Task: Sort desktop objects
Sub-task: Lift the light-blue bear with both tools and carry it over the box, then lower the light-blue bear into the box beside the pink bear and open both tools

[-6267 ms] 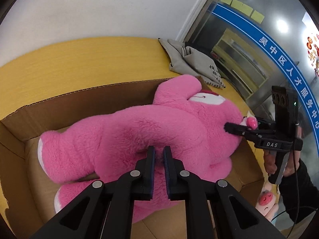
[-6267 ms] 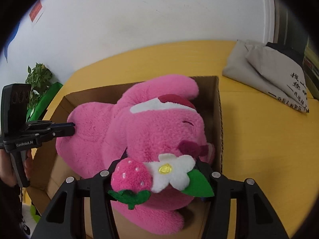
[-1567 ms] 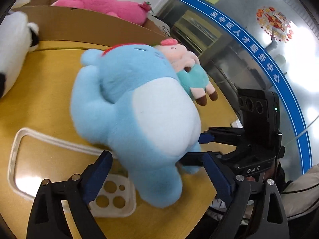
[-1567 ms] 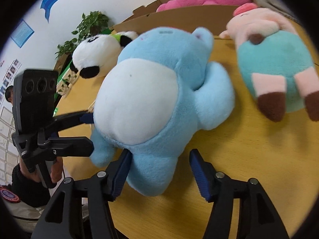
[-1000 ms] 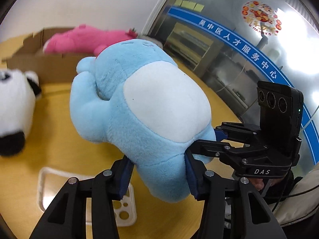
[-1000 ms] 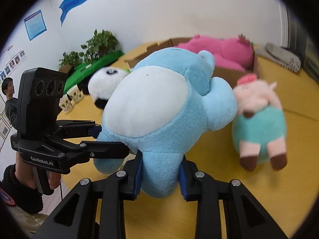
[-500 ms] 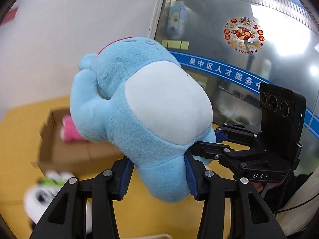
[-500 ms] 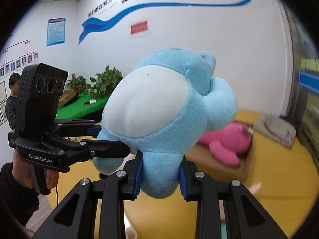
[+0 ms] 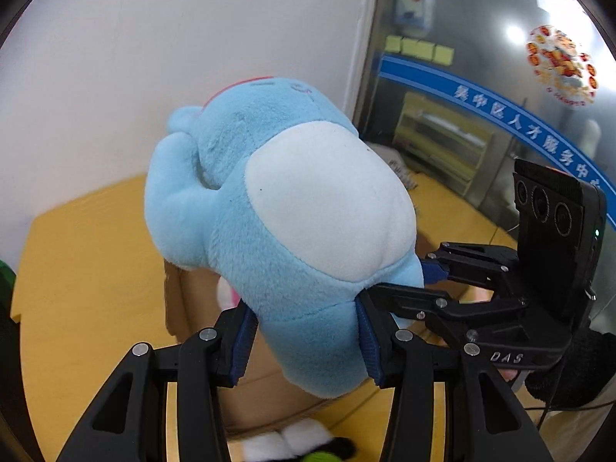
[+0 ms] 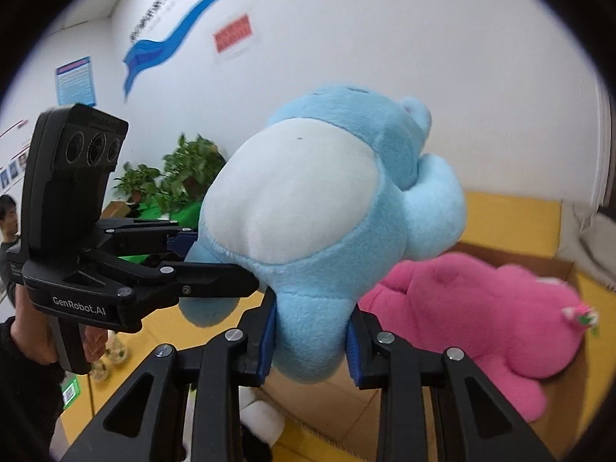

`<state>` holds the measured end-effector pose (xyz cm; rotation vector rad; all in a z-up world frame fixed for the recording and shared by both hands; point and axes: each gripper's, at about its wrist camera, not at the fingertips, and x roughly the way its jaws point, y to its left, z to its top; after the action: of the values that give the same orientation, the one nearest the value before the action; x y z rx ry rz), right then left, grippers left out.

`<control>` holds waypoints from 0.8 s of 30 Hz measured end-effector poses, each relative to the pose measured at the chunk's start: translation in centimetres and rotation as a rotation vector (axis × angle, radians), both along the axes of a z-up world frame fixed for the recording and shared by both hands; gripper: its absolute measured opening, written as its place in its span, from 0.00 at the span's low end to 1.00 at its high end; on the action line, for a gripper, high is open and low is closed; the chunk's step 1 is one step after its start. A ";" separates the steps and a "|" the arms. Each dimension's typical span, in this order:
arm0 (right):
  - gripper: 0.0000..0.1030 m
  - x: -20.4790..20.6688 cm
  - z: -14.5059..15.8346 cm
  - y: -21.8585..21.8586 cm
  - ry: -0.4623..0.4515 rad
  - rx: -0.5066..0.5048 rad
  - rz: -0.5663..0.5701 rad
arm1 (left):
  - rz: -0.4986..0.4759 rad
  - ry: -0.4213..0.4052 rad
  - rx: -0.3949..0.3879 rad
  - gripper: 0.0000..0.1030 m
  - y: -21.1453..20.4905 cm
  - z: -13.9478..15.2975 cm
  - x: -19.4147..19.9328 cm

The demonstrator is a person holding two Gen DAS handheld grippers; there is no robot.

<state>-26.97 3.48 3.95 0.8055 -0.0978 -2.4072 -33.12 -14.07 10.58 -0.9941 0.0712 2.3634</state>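
Two tongs squeezing fluffy blue plush, rounded white belly

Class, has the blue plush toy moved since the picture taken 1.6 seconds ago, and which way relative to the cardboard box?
Yes. The blue plush toy, then lying on the table before the cardboard box, is now raised above it, toward the box.

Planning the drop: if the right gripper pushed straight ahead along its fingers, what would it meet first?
The right gripper is shut on the blue plush, so that leads. Beyond it lies the box holding the pink plush, probably first, though depth is unclear.
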 end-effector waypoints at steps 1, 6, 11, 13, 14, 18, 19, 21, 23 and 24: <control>0.27 -1.2 -1.5 -0.7 -0.036 -0.001 -0.006 | 0.001 -0.030 -0.013 0.49 -0.5 -1.6 -1.0; 0.27 -4.5 -7.8 -3.1 -0.211 0.028 0.011 | 0.003 -0.175 -0.033 0.49 -2.6 -8.4 -3.9; 0.28 -4.5 -10.6 -4.7 -0.295 0.113 0.019 | -0.020 -0.255 -0.068 0.51 -2.9 -12.3 -3.8; 0.30 -4.8 -11.7 -5.3 -0.348 0.144 0.029 | -0.022 -0.281 -0.083 0.51 -2.4 -13.2 -3.4; 0.31 -5.0 -12.0 -5.4 -0.367 0.148 0.034 | -0.030 -0.275 -0.100 0.51 -2.2 -13.5 -3.2; 0.40 -5.2 -12.8 -5.3 -0.428 0.149 0.043 | -0.062 -0.276 -0.141 0.52 -0.9 -13.9 -2.2; 0.40 -4.8 -12.8 -5.3 -0.426 0.161 0.042 | -0.071 -0.277 -0.146 0.52 -0.6 -14.0 -2.0; 0.40 -4.5 -13.0 -5.2 -0.436 0.168 0.049 | -0.090 -0.271 -0.144 0.52 -0.4 -14.1 -1.8; 0.42 -4.4 -12.9 -5.1 -0.453 0.170 0.060 | -0.102 -0.266 -0.139 0.53 -0.5 -14.1 -1.8; 0.46 -4.5 -12.7 -5.1 -0.464 0.169 0.067 | -0.108 -0.263 -0.140 0.54 -0.4 -14.0 -1.8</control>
<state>-31.47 -1.65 -8.76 1.4122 -0.0478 -2.1437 -34.95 -14.50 -3.46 -1.3262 0.1870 2.1348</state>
